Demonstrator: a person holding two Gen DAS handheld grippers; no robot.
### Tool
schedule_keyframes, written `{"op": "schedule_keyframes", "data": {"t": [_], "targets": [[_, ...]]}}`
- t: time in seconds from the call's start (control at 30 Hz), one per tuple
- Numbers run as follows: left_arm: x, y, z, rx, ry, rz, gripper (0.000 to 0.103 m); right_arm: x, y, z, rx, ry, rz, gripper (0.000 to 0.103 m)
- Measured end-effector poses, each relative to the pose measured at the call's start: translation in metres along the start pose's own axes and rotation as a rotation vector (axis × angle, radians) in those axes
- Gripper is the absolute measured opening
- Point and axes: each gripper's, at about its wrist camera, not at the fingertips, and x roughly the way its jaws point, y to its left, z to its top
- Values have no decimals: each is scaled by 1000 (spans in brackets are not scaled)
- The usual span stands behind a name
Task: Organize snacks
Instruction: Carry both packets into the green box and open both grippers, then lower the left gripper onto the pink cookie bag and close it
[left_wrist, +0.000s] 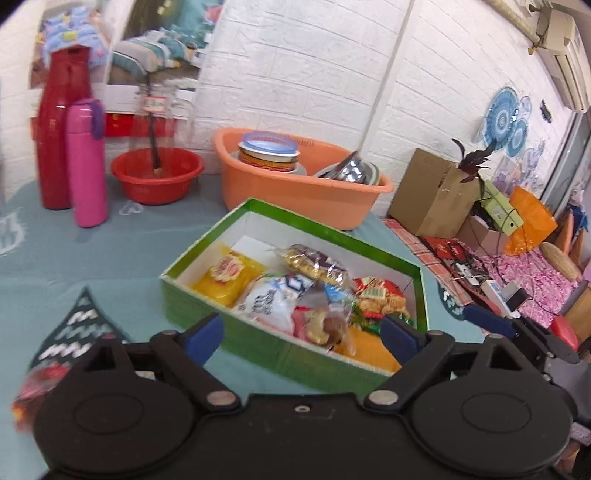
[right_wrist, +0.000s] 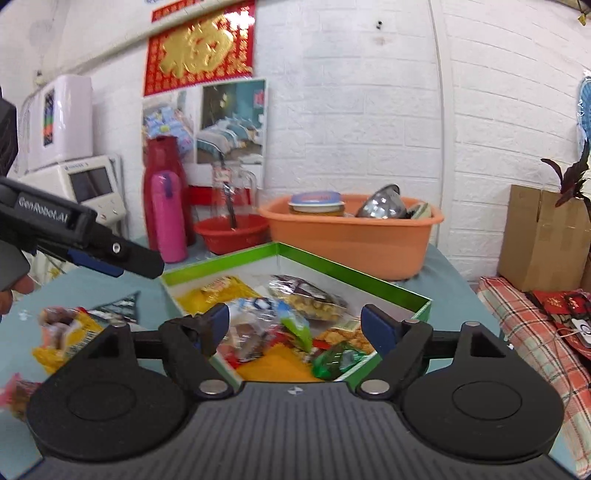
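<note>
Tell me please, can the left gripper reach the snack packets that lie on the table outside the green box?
Probably yes. The left gripper is open and empty, and the loose snack packets lie uncovered on the table beside the green box.

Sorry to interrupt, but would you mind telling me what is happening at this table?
A person is sorting snacks into a green box with two handheld tongs. The box already holds several packets. The left tongs and right tongs are both open and empty, poised at its near side. A few loose packets are on the blue tablecloth, left of the box.
</note>
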Motion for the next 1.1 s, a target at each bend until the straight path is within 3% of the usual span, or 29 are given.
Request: {"op": "schedule_keyframes", "data": {"t": [0.27,0.57,0.73,1.1], "targets": [[-73,35,-57,-68,-18,67,103,-34,48,-23,14,48,232,103],[-93,77,-124,-199,55,78,103,-24,107,-65,-37,220,382,103],[-91,90,-132,-264,66,-9,103,-11,136,-73,-136,258,450,103],[-71,101,-133,-239,104,-15,103,31,152,-69,-183,324,567,103]]}}
